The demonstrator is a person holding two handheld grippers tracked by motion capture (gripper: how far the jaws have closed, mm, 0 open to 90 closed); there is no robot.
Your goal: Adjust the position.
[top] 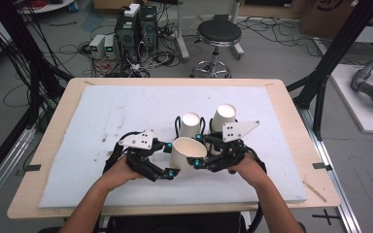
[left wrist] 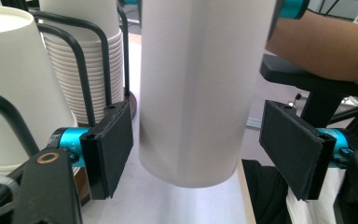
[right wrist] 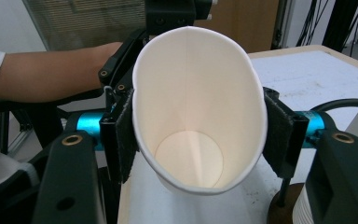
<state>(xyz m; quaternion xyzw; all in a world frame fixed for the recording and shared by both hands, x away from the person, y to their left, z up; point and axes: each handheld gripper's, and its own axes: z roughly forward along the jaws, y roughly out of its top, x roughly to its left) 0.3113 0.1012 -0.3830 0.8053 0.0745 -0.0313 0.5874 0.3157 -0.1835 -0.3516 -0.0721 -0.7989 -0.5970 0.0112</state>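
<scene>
The right gripper [right wrist: 198,135] is clamped on a white paper cup [top: 187,152], squeezing its rim oval, near the table's [top: 53,145] front edge, just before two cup stacks in wire holders [top: 191,125], while the left gripper's [left wrist: 198,149] pads stand apart around the cup's base, not touching.

Beyond my surface's [top: 53,145] far edge I see grey floor [top: 272,53], a black stool [top: 218,36], computer towers [top: 136,29] and tangled cables [top: 73,48].
</scene>
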